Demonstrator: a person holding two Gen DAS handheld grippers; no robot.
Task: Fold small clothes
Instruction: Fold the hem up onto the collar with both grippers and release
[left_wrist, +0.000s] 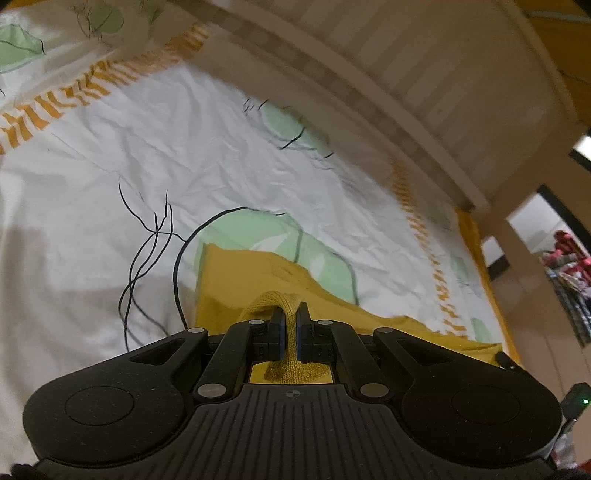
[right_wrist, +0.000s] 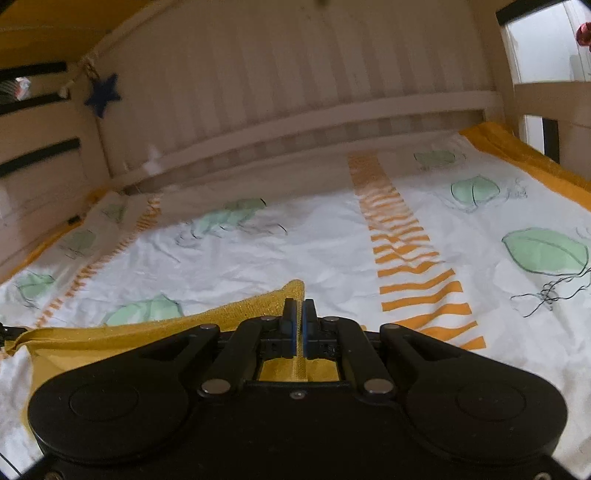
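A mustard-yellow knit garment (left_wrist: 236, 280) lies on a white bed sheet (left_wrist: 110, 166) printed with green leaves. My left gripper (left_wrist: 289, 314) is shut on a ribbed edge of the garment, which loops over the fingertips and runs down between the jaws. My right gripper (right_wrist: 299, 308) is shut on another edge of the same garment (right_wrist: 236, 314), which stretches away to the left of it. The cloth hangs taut between the two grippers. Most of the garment is hidden under the gripper bodies.
A wooden slatted bed rail (right_wrist: 295, 110) runs along the far side of the sheet, and also shows in the left wrist view (left_wrist: 424, 92). A blue star (right_wrist: 103, 92) hangs at the left post. Orange striped bands (right_wrist: 406, 251) cross the sheet. A yellow mattress edge (right_wrist: 524, 155) lies at the right.
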